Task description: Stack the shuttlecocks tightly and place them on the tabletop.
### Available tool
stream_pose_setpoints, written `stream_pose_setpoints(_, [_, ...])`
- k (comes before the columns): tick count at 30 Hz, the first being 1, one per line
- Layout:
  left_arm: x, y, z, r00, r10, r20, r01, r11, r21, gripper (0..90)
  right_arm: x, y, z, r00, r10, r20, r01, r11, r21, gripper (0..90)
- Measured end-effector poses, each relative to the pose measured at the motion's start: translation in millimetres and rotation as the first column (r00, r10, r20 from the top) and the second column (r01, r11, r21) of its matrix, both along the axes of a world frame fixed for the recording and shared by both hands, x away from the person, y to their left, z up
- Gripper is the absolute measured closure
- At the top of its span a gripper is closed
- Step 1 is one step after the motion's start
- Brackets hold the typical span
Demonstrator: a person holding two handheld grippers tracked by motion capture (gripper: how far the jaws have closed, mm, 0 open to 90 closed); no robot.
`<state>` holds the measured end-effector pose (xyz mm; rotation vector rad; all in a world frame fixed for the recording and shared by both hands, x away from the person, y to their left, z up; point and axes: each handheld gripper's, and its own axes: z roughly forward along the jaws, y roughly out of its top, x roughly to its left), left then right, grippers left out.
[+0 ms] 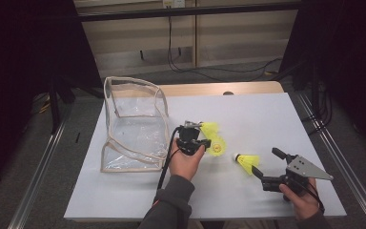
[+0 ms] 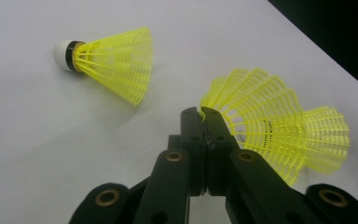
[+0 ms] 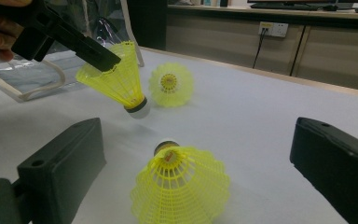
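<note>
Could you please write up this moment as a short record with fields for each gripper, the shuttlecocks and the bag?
left gripper: shut on the skirt rim of a yellow shuttlecock, held off the table
right gripper: open, jaws either side of a second shuttlecock lying on the white table
third shuttlecock: lying farther back on the table
clear bag: open, at the table's left side
</note>
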<state>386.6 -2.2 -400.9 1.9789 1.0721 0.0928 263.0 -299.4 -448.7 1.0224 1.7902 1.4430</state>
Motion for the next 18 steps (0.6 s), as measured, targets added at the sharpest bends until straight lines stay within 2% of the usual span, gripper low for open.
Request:
stream_pose_setpoints(3, [1.6, -1.8, -2.2, 0.9999, 0.014, -0.003, -0.014, 0.9999, -0.002, 88.6, 0.1, -0.1, -0.2, 1.0000, 0.001, 0.000, -0.001, 1.0000, -0.002, 2.3])
stream_pose_setpoints(7, [5.5, -2.4, -6.5, 0.9996, 0.025, -0.013, -0.025, 0.9994, 0.024, 88.4, 0.1, -0.2, -0.3, 1.0000, 0.003, -0.001, -0.003, 1.0000, 0.000, 2.3])
stream_pose_setpoints(11, [8.1, -4.3, -9.1, 0.9994, 0.034, -0.010, -0.034, 0.9992, 0.022, 86.7, 0.3, 0.2, -0.7, 1.0000, 0.006, -0.003, -0.006, 1.0000, 0.001, 2.3])
stream_pose_setpoints(18, [13.3, -6.7, -11.9, 0.9978, 0.059, 0.029, -0.059, 0.9981, 0.017, 83.7, 0.1, 0.6, -0.9, 0.9999, 0.009, -0.007, -0.009, 0.9999, 0.005, 2.3])
